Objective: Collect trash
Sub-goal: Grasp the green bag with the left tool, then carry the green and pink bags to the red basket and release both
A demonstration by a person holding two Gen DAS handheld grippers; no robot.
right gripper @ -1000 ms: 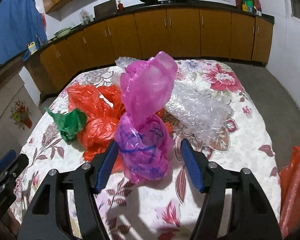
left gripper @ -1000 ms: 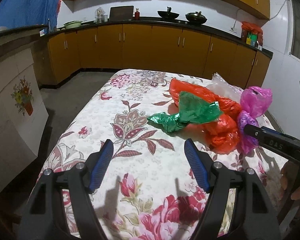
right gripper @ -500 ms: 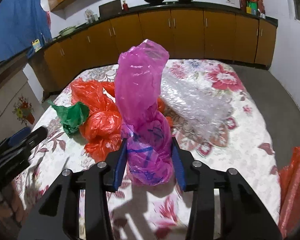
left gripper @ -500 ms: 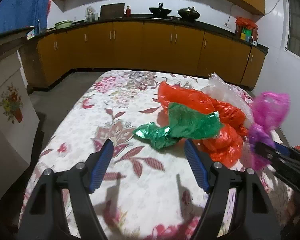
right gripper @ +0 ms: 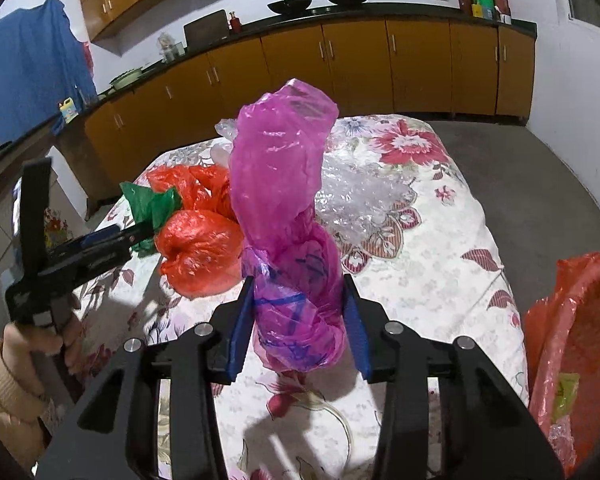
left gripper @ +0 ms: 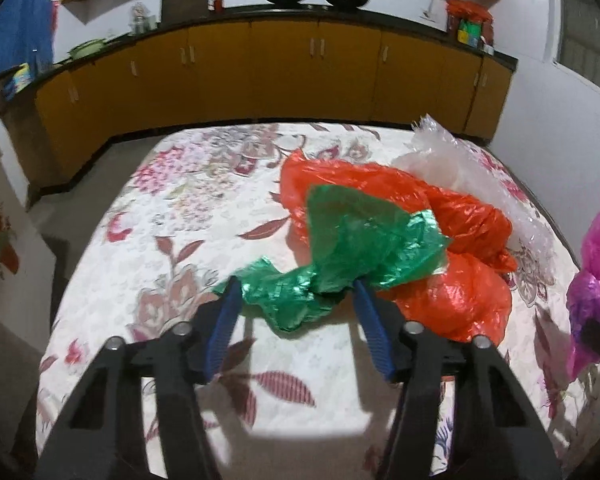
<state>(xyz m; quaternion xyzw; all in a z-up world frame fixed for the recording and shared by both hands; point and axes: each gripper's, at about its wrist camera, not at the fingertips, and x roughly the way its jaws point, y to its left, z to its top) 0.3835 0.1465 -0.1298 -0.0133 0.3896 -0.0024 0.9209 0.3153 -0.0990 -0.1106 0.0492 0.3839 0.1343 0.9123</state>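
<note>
Pink bag point(right gripper: 288, 220): right gripper point(right gripper: 298, 316) fingers now clamped on its lower half, open a second ago. Left gripper point(left gripper: 296, 312), fingers open, has advanced to straddle green bag point(left gripper: 340, 256) on table point(left gripper: 160, 240). First pickup secured; second looks imminent.

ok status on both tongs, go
Right tongs shut on crumpled pink plastic bag. Left tongs open, straddling crumpled green plastic bag. Orange plastic bag touching the green one.
</note>
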